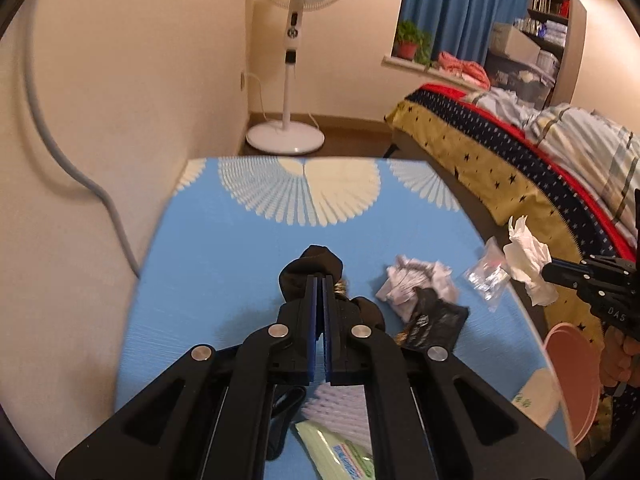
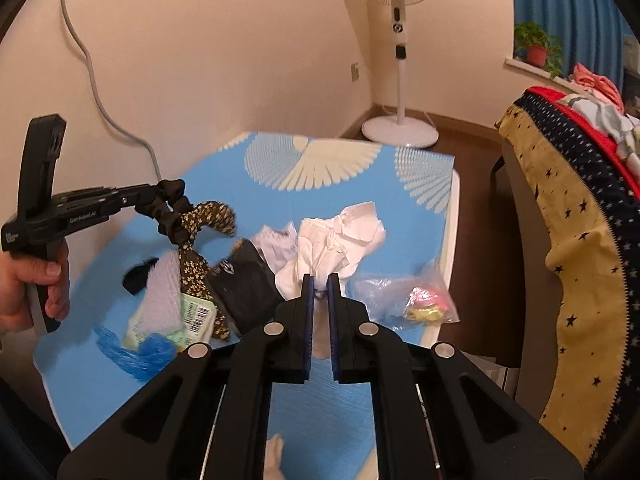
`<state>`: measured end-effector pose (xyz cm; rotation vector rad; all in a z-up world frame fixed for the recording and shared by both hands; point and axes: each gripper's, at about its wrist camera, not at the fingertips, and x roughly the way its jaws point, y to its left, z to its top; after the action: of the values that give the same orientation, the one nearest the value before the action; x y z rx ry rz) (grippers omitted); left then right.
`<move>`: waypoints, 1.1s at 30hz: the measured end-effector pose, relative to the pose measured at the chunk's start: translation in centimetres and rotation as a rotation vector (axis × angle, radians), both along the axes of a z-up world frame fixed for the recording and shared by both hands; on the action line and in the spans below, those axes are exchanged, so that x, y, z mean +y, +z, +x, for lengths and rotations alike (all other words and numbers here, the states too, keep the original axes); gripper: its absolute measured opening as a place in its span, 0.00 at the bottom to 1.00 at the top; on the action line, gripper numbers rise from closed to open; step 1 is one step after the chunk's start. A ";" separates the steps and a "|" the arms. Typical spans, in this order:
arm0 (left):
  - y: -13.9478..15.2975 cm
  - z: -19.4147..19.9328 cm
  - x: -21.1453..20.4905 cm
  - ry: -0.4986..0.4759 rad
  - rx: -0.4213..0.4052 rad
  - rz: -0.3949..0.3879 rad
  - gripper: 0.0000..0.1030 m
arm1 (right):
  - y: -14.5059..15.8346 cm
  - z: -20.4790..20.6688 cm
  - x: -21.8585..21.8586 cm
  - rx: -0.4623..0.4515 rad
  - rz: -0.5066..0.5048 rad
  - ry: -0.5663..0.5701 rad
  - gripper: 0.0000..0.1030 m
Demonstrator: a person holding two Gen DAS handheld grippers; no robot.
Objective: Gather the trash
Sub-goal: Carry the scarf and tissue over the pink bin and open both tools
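from the right wrist, left claw (image 2: 154, 196) pinches a black scrunchie (image 2: 172, 210); right claw (image 2: 319, 280) pinches crumpled tissue (image 2: 336, 236).

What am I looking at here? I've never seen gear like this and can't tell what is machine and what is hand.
No robot: a person holds a two-finger gripper in each hand, with a camera looking along each one's fingers. The left gripper is shut on a black scrunchie. The right gripper is shut on a crumpled white tissue. On the blue table lie a paper wad, a black wrapper and a clear plastic bag.
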<state>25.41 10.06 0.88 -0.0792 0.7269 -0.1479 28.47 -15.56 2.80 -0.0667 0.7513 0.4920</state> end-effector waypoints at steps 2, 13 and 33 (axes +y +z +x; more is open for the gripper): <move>1.3 -0.9 -0.2 0.001 -0.028 0.003 0.02 | 1.1 -0.7 -0.2 -0.018 0.008 -0.008 0.07; 6.6 -5.9 -2.2 -0.001 -0.136 0.024 0.02 | 5.8 -5.7 -1.7 -0.102 -0.012 -0.070 0.07; 11.3 -13.3 -6.6 -0.039 -0.268 -0.013 0.02 | 7.6 -14.5 -6.5 -0.141 0.002 -0.216 0.07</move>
<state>12.15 3.48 12.19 -0.0560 0.4599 -0.1965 13.95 -22.06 10.38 -0.0182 0.6119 0.2793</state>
